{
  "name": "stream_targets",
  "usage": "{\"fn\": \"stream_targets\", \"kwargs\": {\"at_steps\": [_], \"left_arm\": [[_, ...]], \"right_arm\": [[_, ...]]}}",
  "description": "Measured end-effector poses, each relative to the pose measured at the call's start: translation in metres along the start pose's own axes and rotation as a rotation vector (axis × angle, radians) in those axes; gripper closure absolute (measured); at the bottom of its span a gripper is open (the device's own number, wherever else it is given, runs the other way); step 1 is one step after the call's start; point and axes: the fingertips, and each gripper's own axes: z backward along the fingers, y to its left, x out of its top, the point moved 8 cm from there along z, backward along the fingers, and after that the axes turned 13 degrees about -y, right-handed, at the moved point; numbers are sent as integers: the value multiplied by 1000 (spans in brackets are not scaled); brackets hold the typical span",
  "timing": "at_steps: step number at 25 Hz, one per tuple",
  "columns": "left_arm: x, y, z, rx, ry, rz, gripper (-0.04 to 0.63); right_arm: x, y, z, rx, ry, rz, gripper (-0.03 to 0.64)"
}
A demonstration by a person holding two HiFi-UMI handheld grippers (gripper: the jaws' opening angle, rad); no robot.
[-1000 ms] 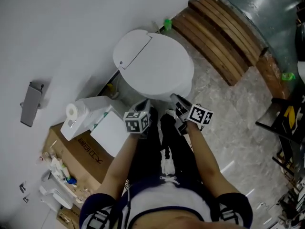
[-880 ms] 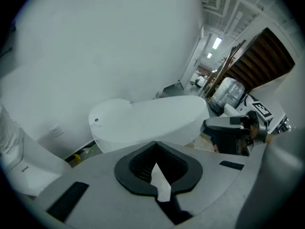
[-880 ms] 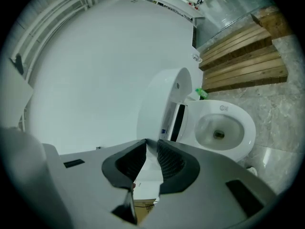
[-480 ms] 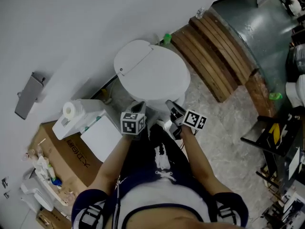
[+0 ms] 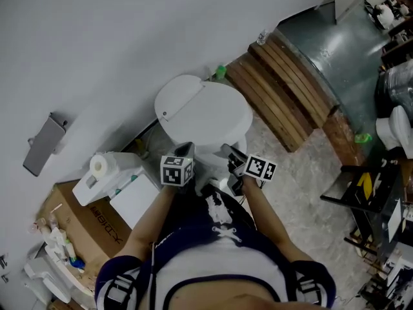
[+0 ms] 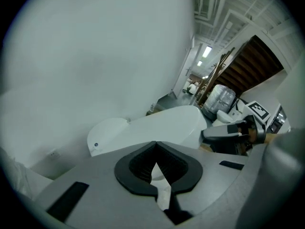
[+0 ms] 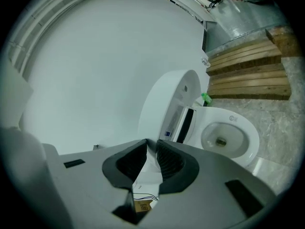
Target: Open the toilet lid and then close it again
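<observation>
Ok, toilet lid is partway up, front edge lifted, hinge at the back. Its bowl shows open beneath it in the right gripper view. On the right gripper the jaws are clamped on the lid's front rim and have just been closing a bit. On the left gripper the jaws meet at the tips, right at the rim. A white sliver sits in the gap behind; can't tell if it pinches the lid.
</observation>
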Motion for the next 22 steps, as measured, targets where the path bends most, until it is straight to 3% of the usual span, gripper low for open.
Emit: {"fn": "stream_targets", "kwargs": {"at_steps": [10,22], "left_arm": [[40,29,8,-49,-85,31,588],[62,67,30,-23,-184,79,588]], "right_arm": [[7,38,-22,10,-57,56,558],[24,90,-62,61,-105,142,567]]}}
